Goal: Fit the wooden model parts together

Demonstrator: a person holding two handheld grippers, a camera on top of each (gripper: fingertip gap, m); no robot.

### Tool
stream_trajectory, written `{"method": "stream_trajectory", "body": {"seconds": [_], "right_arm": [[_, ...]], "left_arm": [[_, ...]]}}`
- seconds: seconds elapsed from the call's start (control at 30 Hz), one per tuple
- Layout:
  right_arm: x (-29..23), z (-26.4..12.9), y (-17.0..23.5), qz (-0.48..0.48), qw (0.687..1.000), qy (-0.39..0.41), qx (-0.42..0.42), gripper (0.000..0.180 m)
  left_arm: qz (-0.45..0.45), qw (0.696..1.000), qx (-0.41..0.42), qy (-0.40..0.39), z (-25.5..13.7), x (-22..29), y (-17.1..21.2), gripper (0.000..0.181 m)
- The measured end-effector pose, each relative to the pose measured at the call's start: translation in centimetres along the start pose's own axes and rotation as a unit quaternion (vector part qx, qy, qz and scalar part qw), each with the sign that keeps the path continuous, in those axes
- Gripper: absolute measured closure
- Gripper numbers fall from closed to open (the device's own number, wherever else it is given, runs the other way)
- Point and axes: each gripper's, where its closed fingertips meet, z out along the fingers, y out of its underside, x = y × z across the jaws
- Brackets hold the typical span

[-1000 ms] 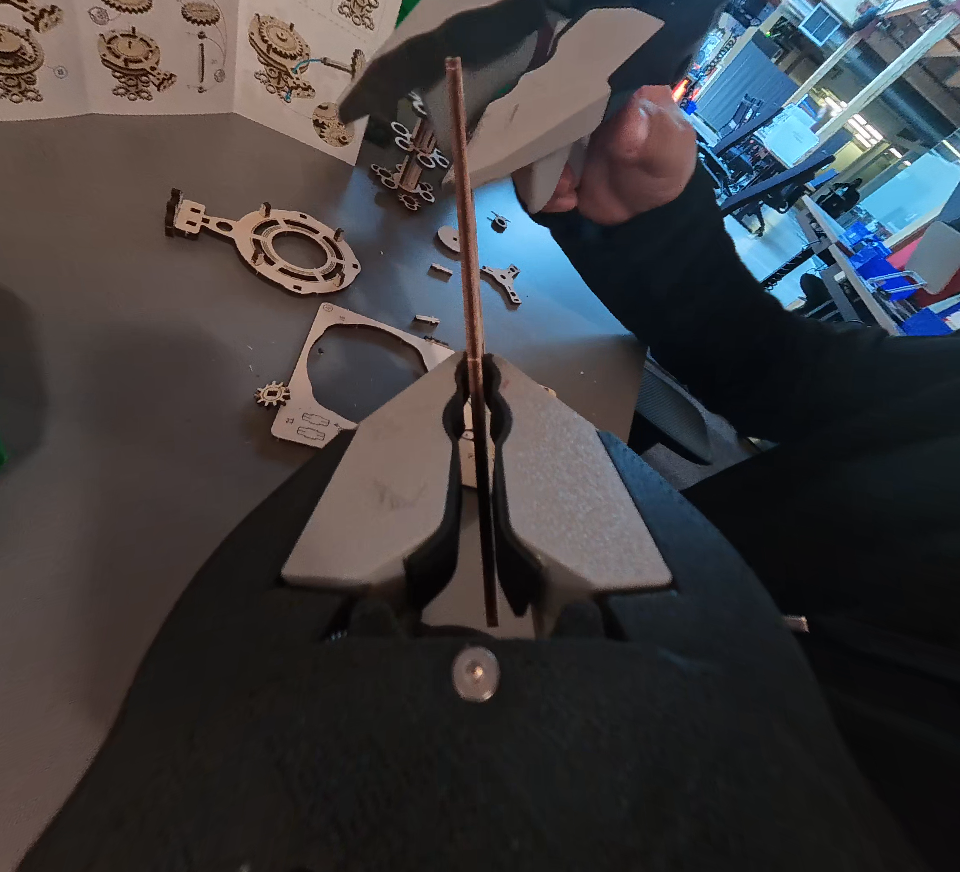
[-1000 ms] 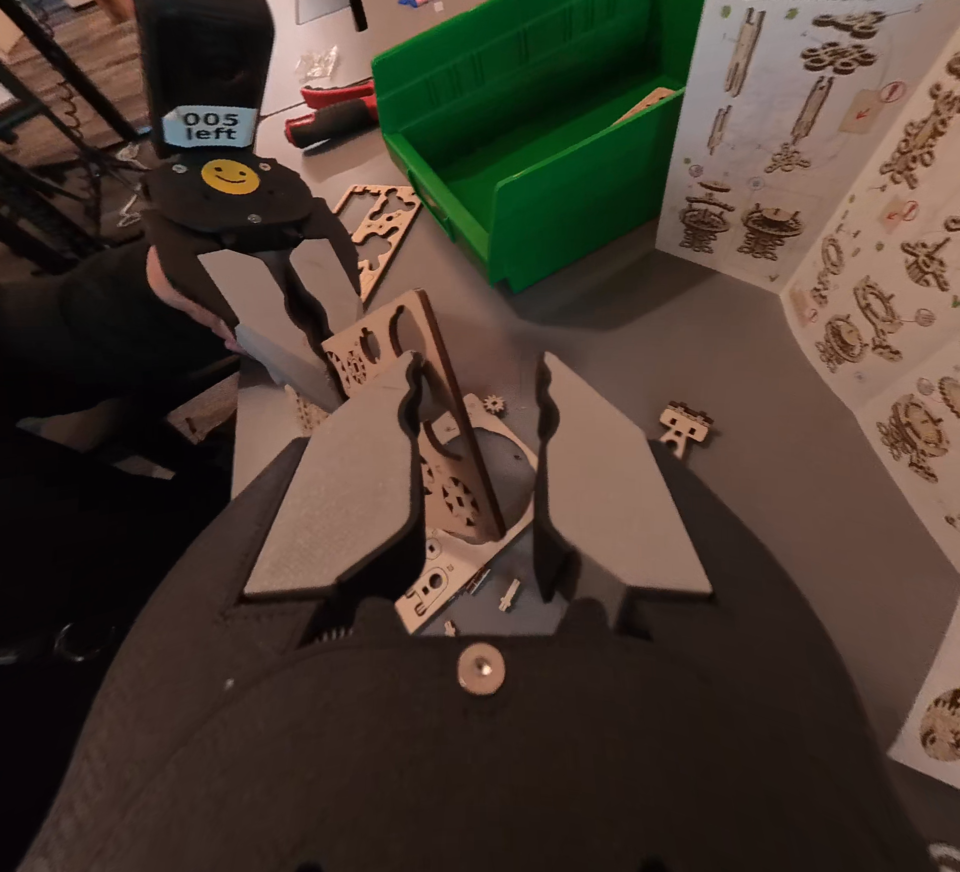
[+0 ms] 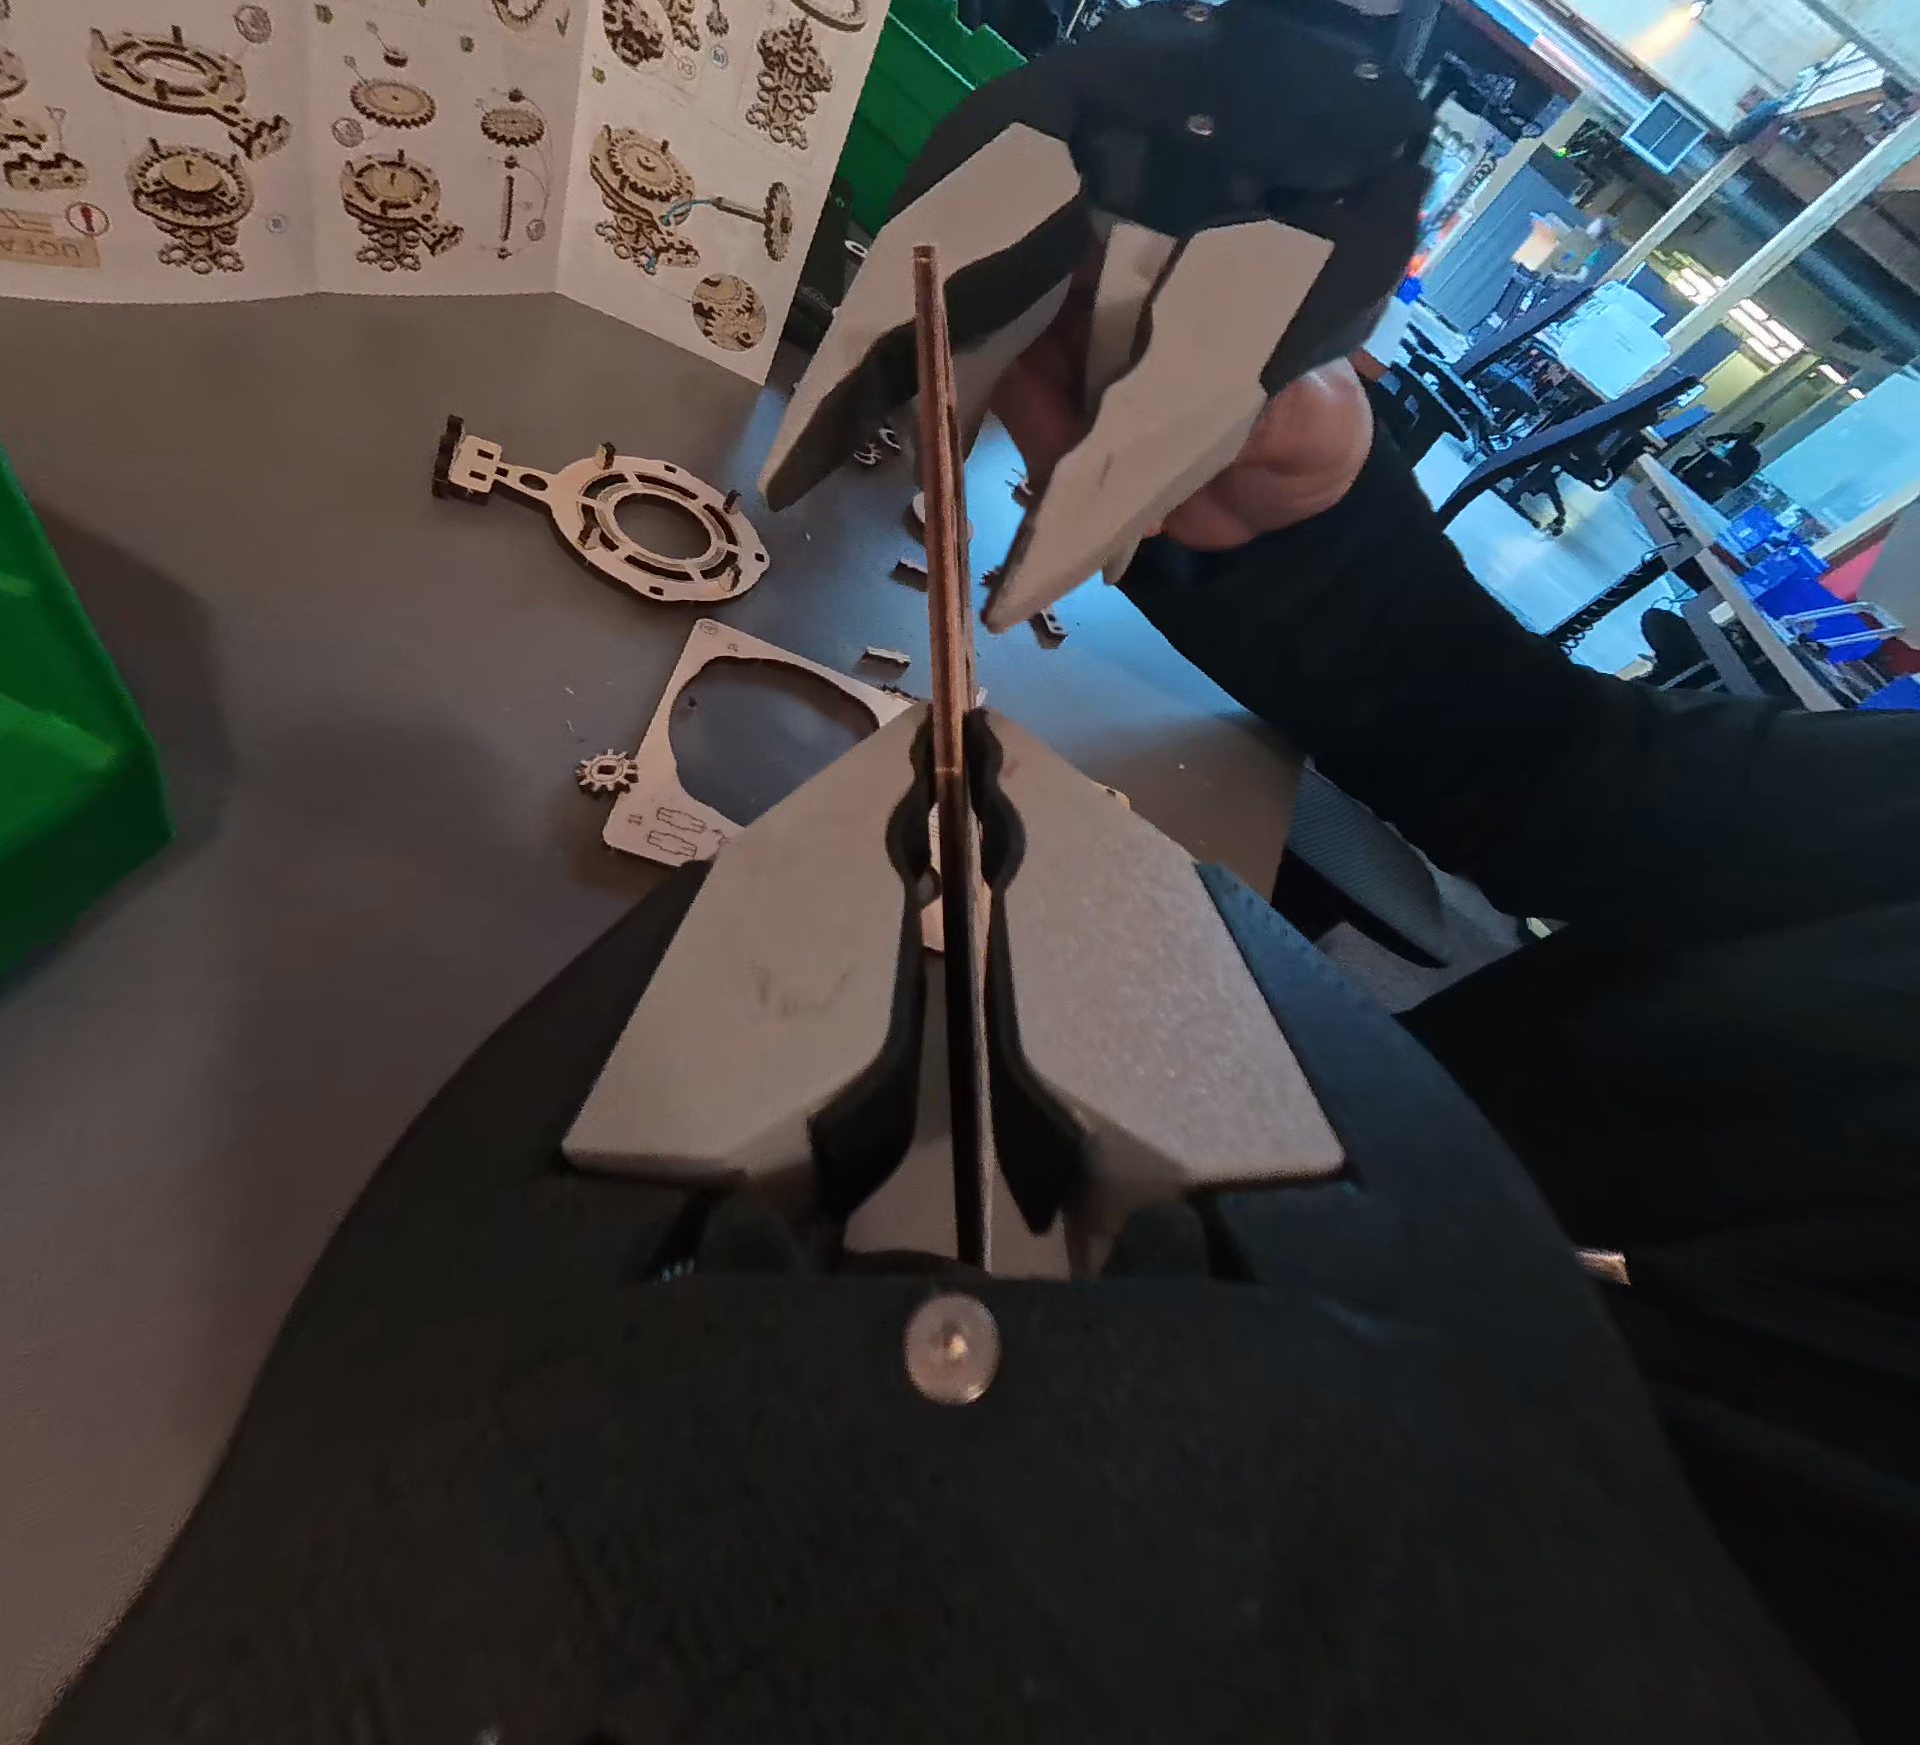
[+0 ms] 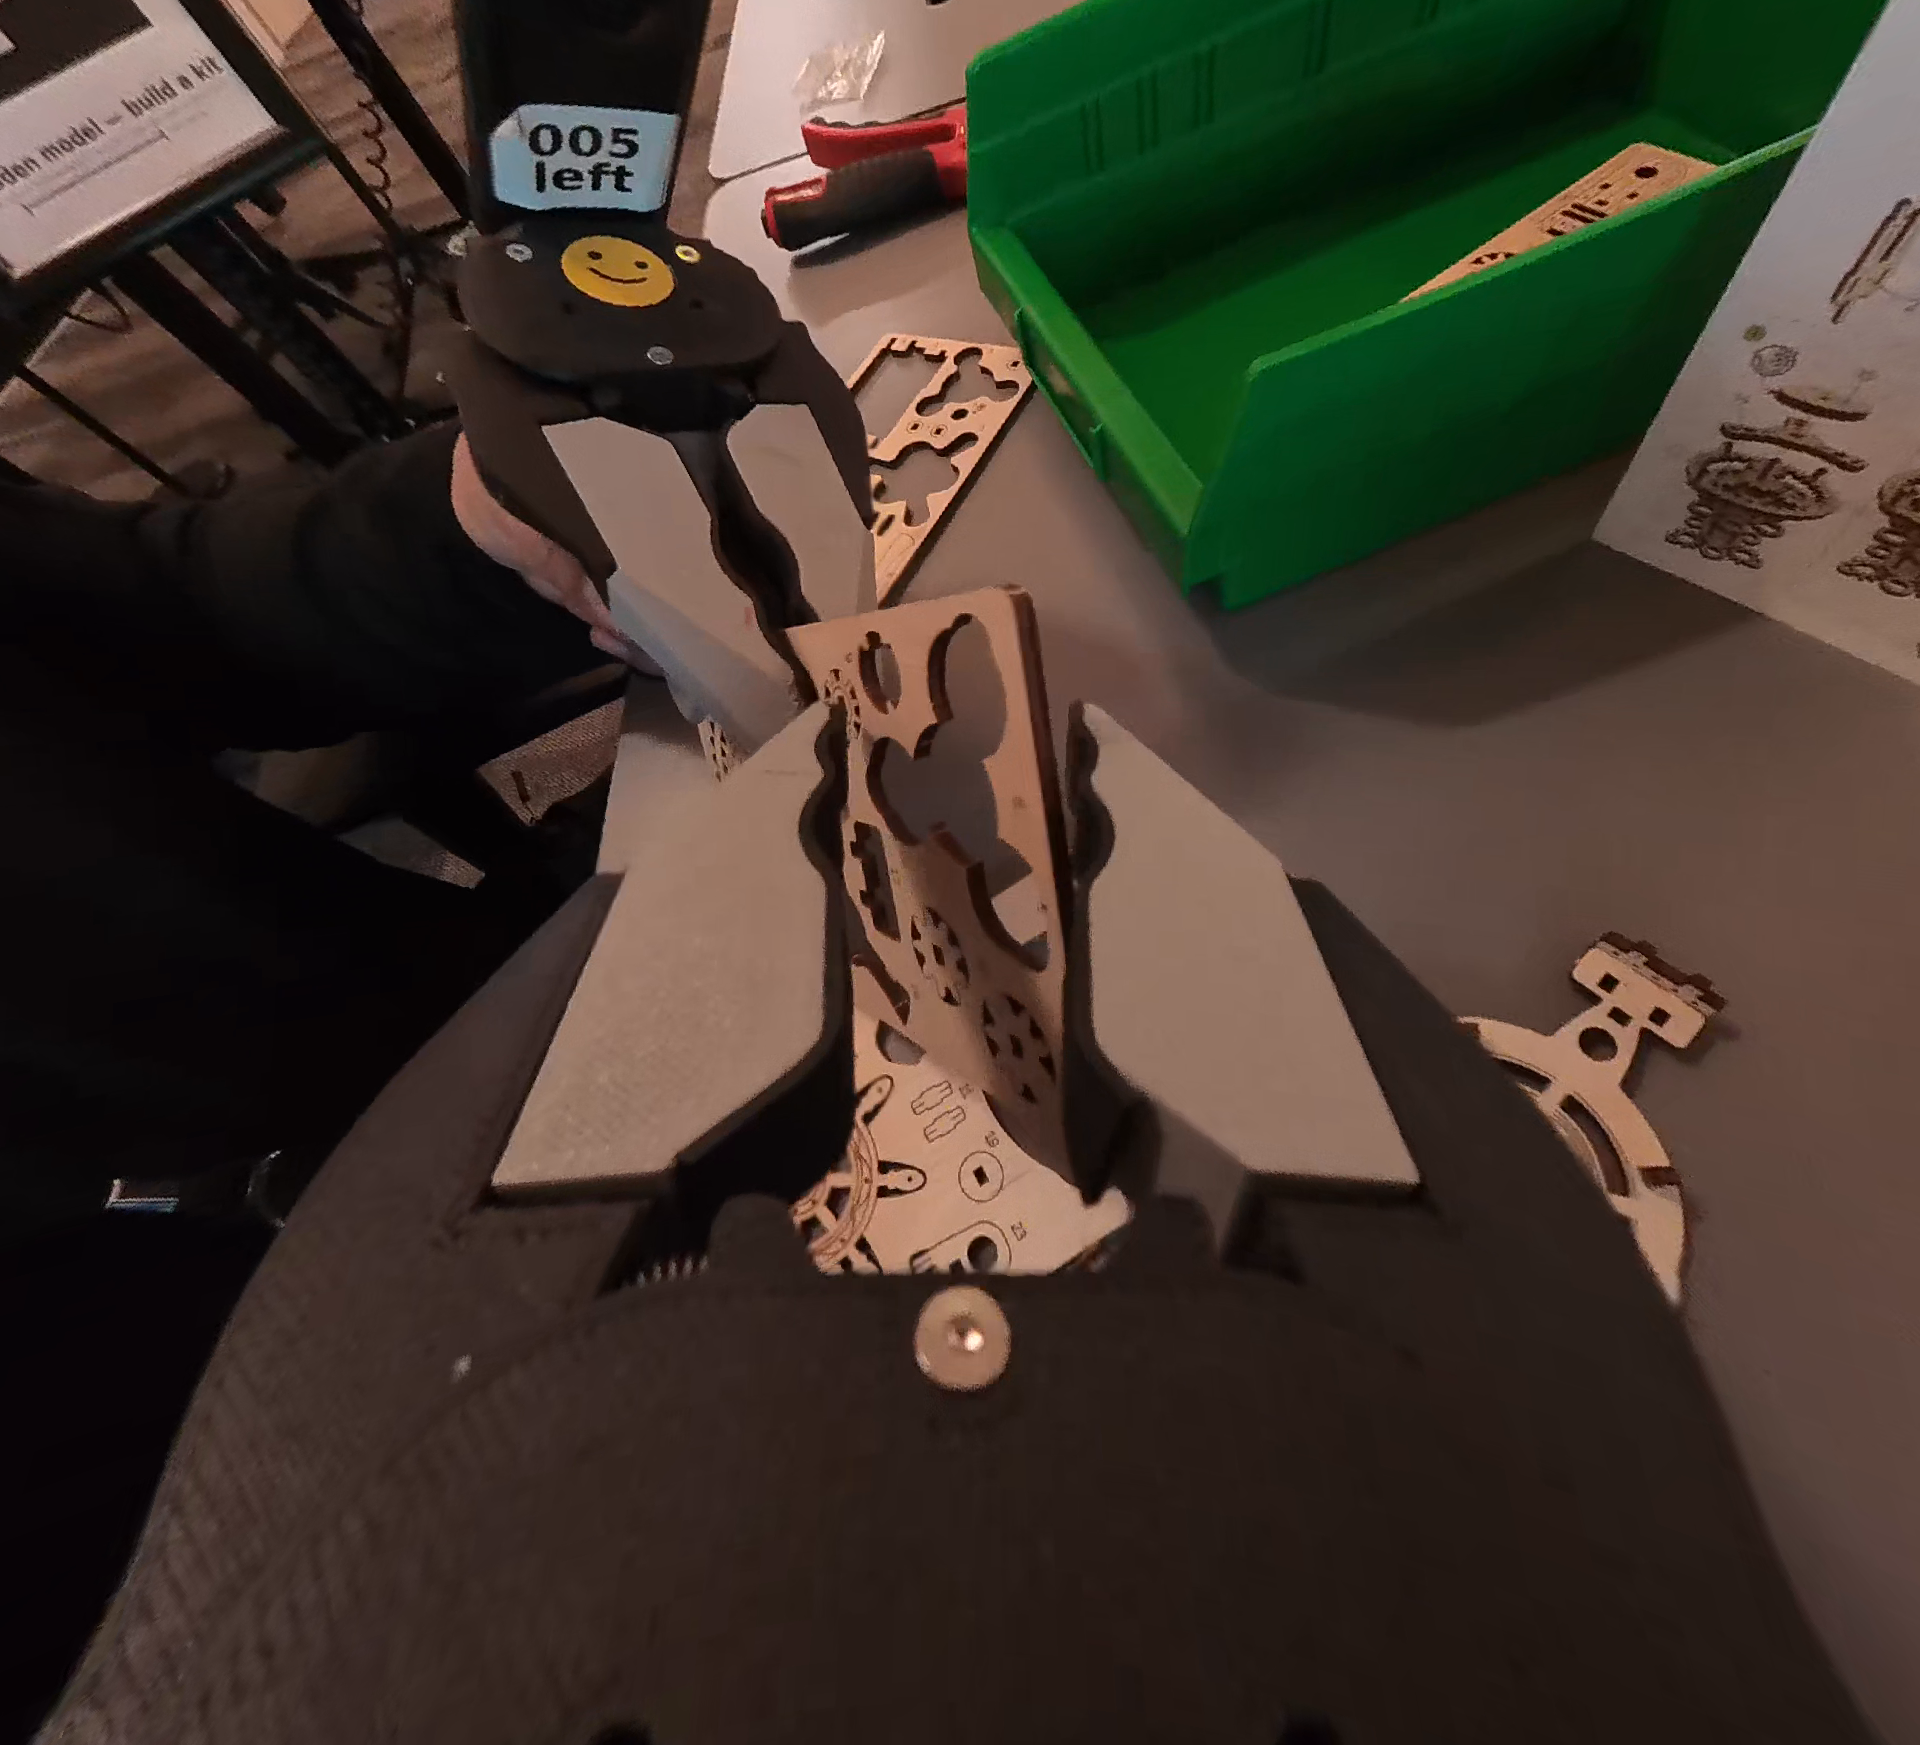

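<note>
nearest us, the left gripper (image 3: 951,739) has its matte grey jaws clamped on a thin plywood sheet (image 3: 940,469) held upright on edge, its laser-cut holes clear in the right wrist view. our right gripper (image 4: 956,750) straddles that sheet, jaws apart, not touching as far as we can tell. below lies a smooth grey table (image 3: 312,656) with a flat ringed wooden part (image 3: 644,521), a punched-out frame (image 3: 717,760) and 1 tiny gear (image 3: 605,770). farther back stand a glossy green bin (image 4: 1351,345) and a folded instruction sheet (image 3: 416,54); beyond, a bright workshop.
</note>
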Motion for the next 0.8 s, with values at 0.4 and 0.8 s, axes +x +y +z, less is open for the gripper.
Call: {"method": "stream_trajectory", "body": {"seconds": [0.4, 0.8], "right_arm": [[0.50, 0.62, 0.73, -0.021, 0.999, 0.022, -0.019, 0.132], [0.64, 0.47, 0.49, -0.011, 1.000, 0.013, -0.001, 0.135]], "left_arm": [[0.004, 1.000, -0.013, -0.006, 0.47, -0.07, 0.36, 0.180], [0.001, 1.000, -0.006, -0.006, 0.26, -0.18, 0.16, 0.181]]}}
